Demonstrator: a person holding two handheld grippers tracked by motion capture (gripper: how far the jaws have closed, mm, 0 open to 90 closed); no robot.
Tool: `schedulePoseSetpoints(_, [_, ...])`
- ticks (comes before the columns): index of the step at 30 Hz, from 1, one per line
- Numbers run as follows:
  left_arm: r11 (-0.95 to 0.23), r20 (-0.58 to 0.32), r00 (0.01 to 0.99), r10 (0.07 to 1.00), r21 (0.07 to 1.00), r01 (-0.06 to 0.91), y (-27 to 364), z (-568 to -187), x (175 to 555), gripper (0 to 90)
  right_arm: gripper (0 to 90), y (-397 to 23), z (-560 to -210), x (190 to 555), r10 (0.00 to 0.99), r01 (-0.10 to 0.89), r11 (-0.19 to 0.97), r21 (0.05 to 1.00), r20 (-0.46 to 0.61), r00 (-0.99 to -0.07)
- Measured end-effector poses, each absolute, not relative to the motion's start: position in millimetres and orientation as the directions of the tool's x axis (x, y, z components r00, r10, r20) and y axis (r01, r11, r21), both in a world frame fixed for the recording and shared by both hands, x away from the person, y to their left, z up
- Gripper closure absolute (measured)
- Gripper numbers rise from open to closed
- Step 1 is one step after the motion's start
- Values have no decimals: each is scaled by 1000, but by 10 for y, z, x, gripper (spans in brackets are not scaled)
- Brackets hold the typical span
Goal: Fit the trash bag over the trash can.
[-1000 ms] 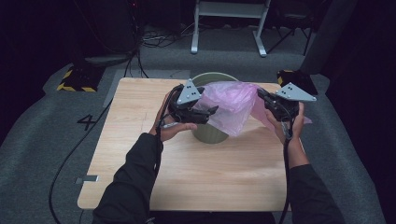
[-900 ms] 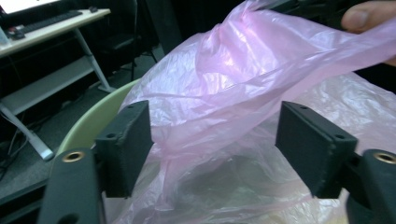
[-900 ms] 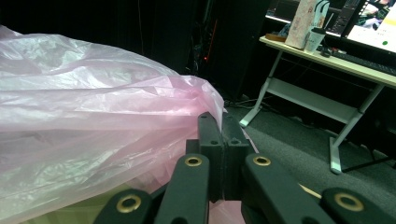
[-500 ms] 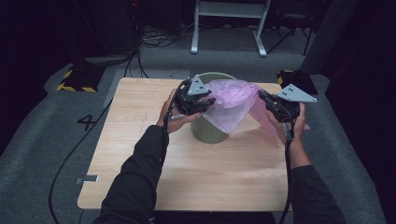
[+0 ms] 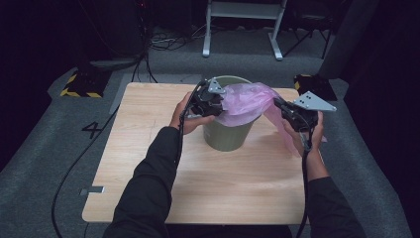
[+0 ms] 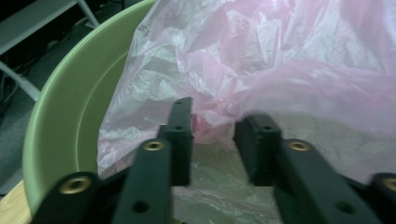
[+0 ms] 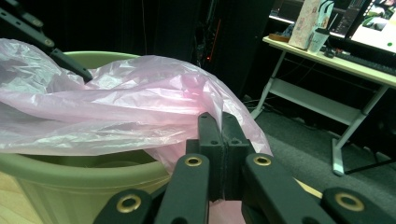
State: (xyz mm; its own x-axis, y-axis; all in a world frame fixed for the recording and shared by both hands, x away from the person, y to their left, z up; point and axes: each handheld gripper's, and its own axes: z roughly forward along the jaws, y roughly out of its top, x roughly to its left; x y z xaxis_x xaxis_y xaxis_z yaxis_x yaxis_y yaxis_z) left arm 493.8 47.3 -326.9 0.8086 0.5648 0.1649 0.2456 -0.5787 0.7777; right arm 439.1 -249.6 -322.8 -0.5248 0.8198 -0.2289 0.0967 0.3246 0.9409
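Since a second ago the left gripper (image 5: 218,101) has slid from the near side of the bin (image 5: 228,134) toward its far rim, carrying the bag (image 5: 245,101) edge with it, and its jaws have just eased open a little.

Its jaws stand part open in the left gripper view, a bunched fold of pink bag (image 6: 212,122) between them; whether the pads press on it I cannot tell. The right gripper (image 5: 285,111) is clamped tight on the bag's other edge, jaws together in the right gripper view with film (image 7: 140,107) pinched between them. The bag is stretched across the mouth of the green bin, which stands on the table (image 5: 148,148), with its right end hanging down outside the rim by the right hand (image 5: 309,131).
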Motion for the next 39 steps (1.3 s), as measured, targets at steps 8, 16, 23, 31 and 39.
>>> schedulePoseSetpoints(8, [-508, 114, 806, 581, 824, 250, 642, -3198, 4861, 374, 900, -2484, -3255, 4363, 820, 98, 347, 933, -250, -515])
schedulePoseSetpoints(16, [-431, 133, 830, 542, 891, 139, 635, -2990, 4644, 258, 900, -2445, -3261, 4375, 819, 102, 366, 925, -269, -506])
schedulePoseSetpoints(23, [-490, 169, 863, 476, 866, 102, 304, -3002, 4576, 249, 900, -2374, -3255, 4353, 804, 87, 385, 919, -287, -521])
schedulePoseSetpoints(31, [-595, 273, 810, 519, 796, 113, 156, -3083, 4653, 567, 900, -2341, -3245, 4294, 785, 64, 379, 923, -284, -550])
schedulePoseSetpoints(39, [-614, 262, 739, 621, 748, 251, 216, -3199, 4878, 505, 900, -2307, -3230, 4230, 764, 37, 383, 923, -294, -574])
